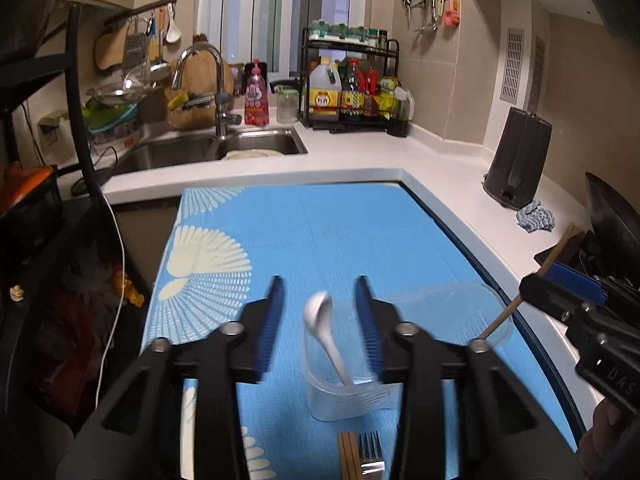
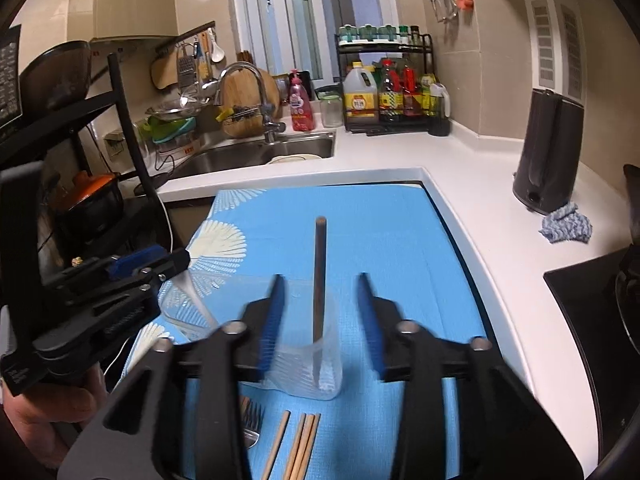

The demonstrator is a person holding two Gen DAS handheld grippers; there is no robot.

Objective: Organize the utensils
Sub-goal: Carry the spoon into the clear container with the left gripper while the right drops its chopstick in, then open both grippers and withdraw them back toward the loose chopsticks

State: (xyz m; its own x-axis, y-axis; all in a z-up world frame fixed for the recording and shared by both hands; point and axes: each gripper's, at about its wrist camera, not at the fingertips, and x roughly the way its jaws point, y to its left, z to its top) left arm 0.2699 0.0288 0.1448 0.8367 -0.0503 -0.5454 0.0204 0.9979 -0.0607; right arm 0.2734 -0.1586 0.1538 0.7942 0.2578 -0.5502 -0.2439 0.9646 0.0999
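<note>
A clear plastic utensil holder (image 1: 348, 396) stands on the blue mat (image 1: 328, 240). A white spoon (image 1: 324, 328) leans in it, between the open fingers of my left gripper (image 1: 320, 292). In the right wrist view the holder (image 2: 312, 368) has a brown chopstick (image 2: 319, 276) standing in it, between the open fingers of my right gripper (image 2: 320, 292). The right gripper (image 1: 560, 284) shows at the right edge of the left view with the chopstick (image 1: 532, 280) crossing it. The left gripper (image 2: 168, 264) shows at left in the right view. Loose chopsticks (image 2: 300, 444) and a fork (image 2: 252, 420) lie in front of the holder.
A white counter (image 1: 460, 192) wraps the mat on the far and right sides. A dark kettle (image 2: 552, 152) and a blue cloth (image 2: 566, 224) sit at right. A sink (image 1: 208, 148) and bottle rack (image 1: 352, 88) are at the back. A black shelf frame (image 2: 132, 128) stands at left.
</note>
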